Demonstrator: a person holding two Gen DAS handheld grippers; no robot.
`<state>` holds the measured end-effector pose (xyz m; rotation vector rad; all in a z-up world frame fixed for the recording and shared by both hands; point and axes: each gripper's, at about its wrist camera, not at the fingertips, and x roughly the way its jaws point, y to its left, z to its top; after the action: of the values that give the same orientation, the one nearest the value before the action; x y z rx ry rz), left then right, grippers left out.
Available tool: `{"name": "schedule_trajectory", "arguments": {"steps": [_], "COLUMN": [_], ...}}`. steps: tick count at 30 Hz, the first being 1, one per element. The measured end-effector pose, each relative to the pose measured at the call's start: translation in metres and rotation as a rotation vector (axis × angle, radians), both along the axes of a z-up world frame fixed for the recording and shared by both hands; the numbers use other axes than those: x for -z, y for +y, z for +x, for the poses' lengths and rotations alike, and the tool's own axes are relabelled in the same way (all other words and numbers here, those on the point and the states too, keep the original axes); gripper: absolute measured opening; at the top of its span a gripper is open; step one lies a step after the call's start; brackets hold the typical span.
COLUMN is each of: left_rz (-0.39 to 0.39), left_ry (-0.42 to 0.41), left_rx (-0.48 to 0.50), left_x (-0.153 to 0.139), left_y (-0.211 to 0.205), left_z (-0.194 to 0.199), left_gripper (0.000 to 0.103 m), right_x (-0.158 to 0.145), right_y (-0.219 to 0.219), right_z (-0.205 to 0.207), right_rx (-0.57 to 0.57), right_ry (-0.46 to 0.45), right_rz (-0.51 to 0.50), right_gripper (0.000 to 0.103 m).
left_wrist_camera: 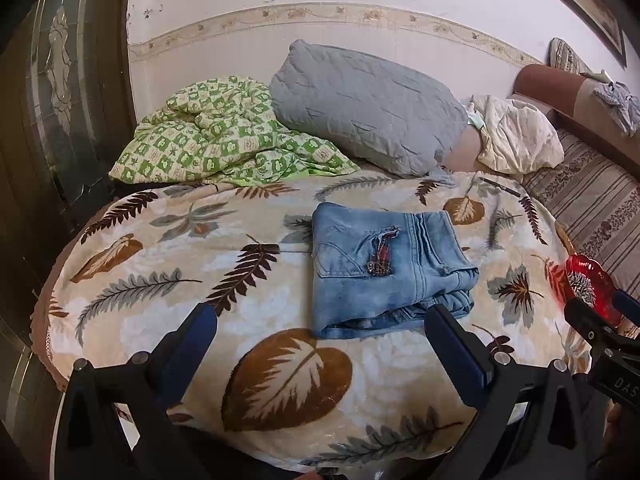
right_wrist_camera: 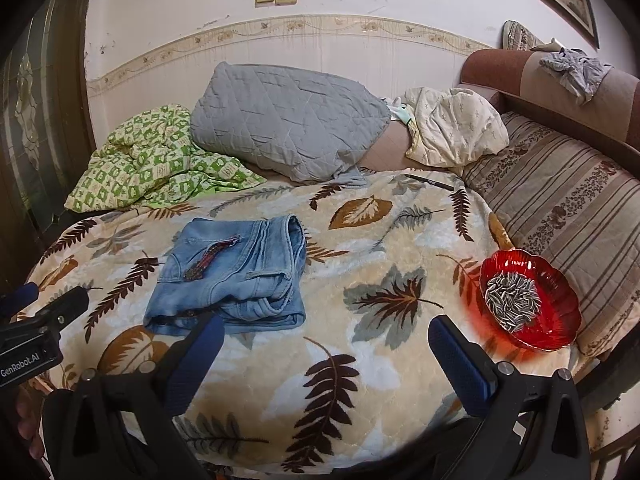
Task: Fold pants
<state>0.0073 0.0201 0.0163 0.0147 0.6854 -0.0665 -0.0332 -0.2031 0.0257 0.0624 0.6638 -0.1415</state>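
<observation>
Blue-padded fingers (left_wrist_camera: pixel 200 332) of the left gripper (left_wrist_camera: pixel 320 336) spread wide apart above the leaf-print blanket (left_wrist_camera: pixel 168 320), holding nothing. Just beyond its right finger lie the pants (left_wrist_camera: pixel 380 268), light blue denim folded into a compact bundle with a pocket and a small red plaid patch facing up. From the right gripper (right_wrist_camera: pixel 326 338), also released with its jaws wide and empty, the pants (right_wrist_camera: pixel 232 276) sit ahead and to the left, their near edge just past its left finger.

Ahead and to the right of the right gripper, near its right finger, a red glass bowl (right_wrist_camera: pixel 556 320) holding striped seeds rests on the blanket's edge. Farther ahead, past the pants, a grey quilted pillow (right_wrist_camera: pixel 288 120) leans against the wall, with a crumpled green checked cloth (right_wrist_camera: pixel 152 152) to its left and a cream bundle (right_wrist_camera: pixel 452 128) to its right. A dark pen (right_wrist_camera: pixel 430 181) lies on the blanket in front of that bundle. Off to the right runs a striped sofa cushion (right_wrist_camera: pixel 568 208).
</observation>
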Motion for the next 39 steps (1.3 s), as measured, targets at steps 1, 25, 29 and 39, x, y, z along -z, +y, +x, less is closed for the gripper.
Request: {"name": "schedule_trajectory", "arguments": {"steps": [1, 25, 29, 39], "left_rz": [0.0, 0.003, 0.003, 0.0], "left_ry": [0.001, 0.003, 0.006, 0.012], "left_rx": [0.002, 0.009, 0.008, 0.04], "left_x": [0.0004, 0.0027, 0.0026, 0.006], "left_y": [0.0002, -0.001, -0.0019, 0.002], "left_z": [0.0002, 0.0013, 0.0005, 0.0069], "left_gripper": [0.103, 0.103, 0.103, 0.103], "right_x": [0.0001, 0.0038, 0.0031, 0.0077], "right_y": [0.0004, 0.0028, 0.0031, -0.0002], "right_z": [-0.0001, 0.0004, 0.0011, 0.0044], "right_rx": [0.0, -0.004, -0.003, -0.013], "right_ry": [0.0, 0.005, 0.004, 0.012], "right_rz": [0.0, -0.002, -0.003, -0.004], "right_gripper": [0.103, 0.103, 0.103, 0.103]}}
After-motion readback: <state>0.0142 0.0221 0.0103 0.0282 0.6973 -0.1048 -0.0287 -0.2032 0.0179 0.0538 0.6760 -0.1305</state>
